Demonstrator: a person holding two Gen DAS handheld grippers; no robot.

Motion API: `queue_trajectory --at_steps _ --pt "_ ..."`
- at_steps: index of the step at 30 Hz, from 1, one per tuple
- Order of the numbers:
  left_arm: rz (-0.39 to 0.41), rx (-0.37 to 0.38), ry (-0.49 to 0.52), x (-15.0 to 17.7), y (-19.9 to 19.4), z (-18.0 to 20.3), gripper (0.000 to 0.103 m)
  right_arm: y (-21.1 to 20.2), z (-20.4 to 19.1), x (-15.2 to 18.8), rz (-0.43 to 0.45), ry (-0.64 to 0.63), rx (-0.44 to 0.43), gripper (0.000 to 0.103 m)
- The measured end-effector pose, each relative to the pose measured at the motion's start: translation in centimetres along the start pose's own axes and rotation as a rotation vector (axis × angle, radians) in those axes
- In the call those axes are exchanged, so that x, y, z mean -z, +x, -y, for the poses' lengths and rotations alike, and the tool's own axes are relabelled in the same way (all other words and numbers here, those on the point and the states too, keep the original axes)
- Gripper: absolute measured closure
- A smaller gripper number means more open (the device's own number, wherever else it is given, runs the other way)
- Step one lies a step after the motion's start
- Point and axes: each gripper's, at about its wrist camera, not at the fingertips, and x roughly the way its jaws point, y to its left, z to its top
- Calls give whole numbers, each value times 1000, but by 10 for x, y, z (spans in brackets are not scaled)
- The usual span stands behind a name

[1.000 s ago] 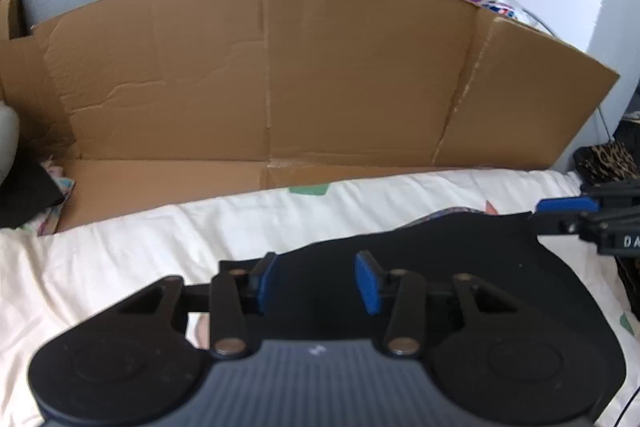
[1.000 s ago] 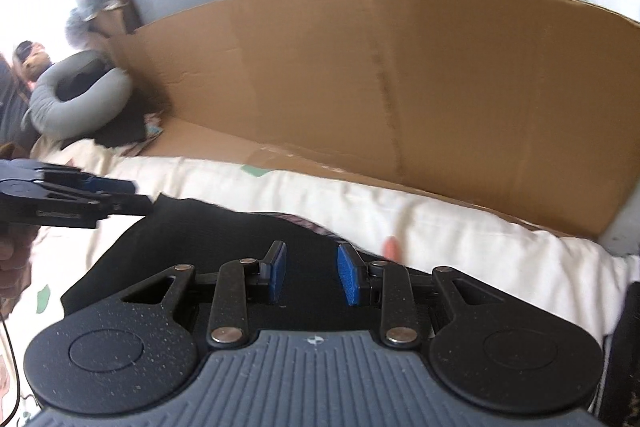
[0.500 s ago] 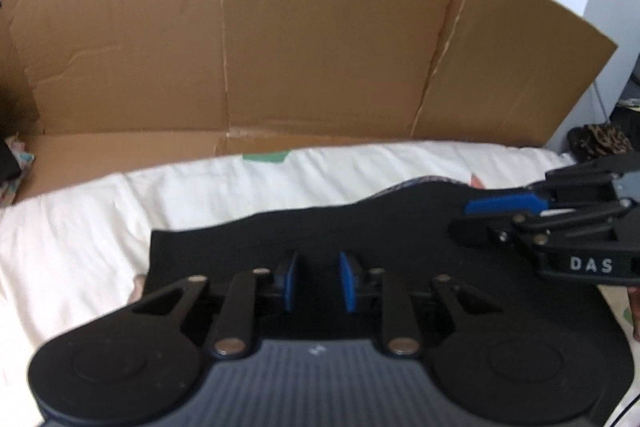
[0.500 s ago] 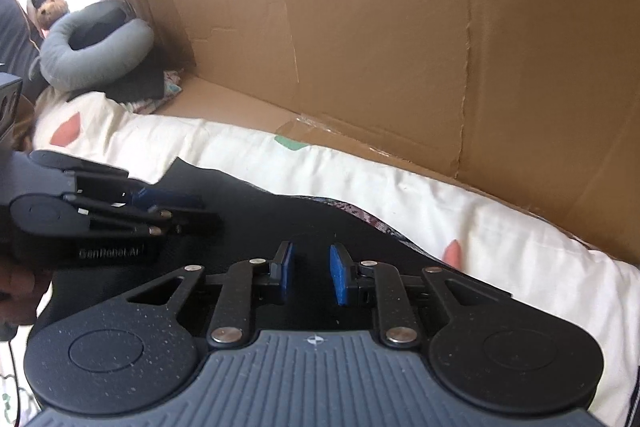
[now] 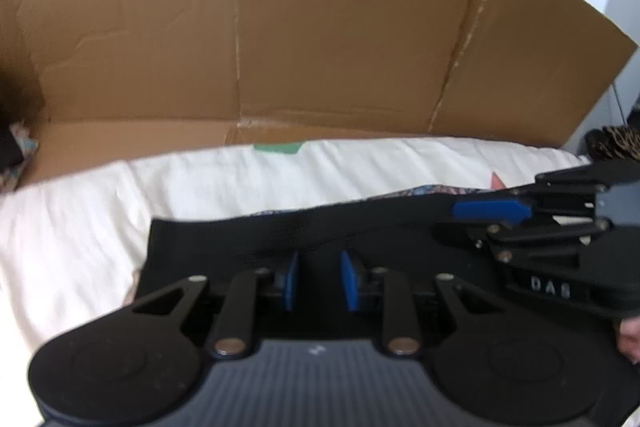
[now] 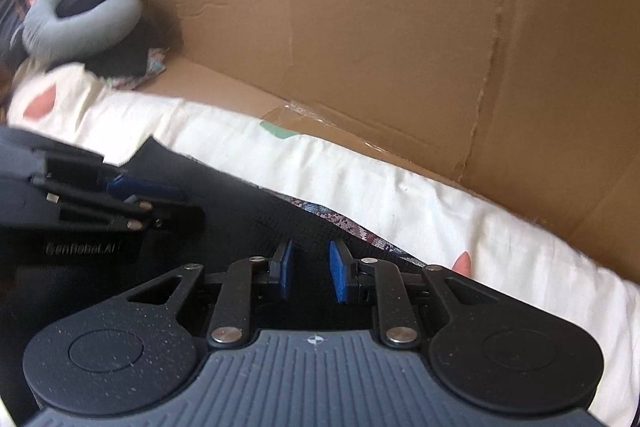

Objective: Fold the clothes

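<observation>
Left wrist view: my left tool (image 5: 318,281) and right tool (image 5: 490,211) have just been closing, both clenched on the limp, light black garment (image 5: 224,239) on the bed (image 5: 80,227); far hem grips best.

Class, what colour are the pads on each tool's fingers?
Blue pads, clearest in the right wrist view.

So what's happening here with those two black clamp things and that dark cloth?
A person is folding clothes with a handheld gripper in each hand. Both the left gripper and the right gripper are down over a black garment spread on a white bedsheet. Their blue-padded jaws have just been closing with the cloth between them; whether they pinch it yet is hard to tell. A flattened cardboard box stands behind the bed.
</observation>
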Motion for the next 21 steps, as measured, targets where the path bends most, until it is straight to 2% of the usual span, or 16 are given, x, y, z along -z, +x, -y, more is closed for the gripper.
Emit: queue_trajectory --at_steps 4,7,8,10,13,17,21 --pt "-10 -4 -27 -6 -5 -2 76 0 3 -7 -24 12 -8 77" --pt "51 -84 0 -5 -24 6 76 -12 9 -14 -18 62 -31 76" --pt "70 -79 3 -3 -30 8 76 -19 8 -14 -1 50 -43 76" --pt "107 -55 8 2 -45 11 76 -34 7 -14 32 21 -65 76" --pt "112 -2 16 11 -56 19 76 -53 -1 -7 55 -35 -89 76" --pt "123 69 45 20 -59 32 76 -65 -13 11 52 -78 -115 76" --pt "115 105 34 23 -51 38 76 -62 -20 29 24 -132 -97 76"
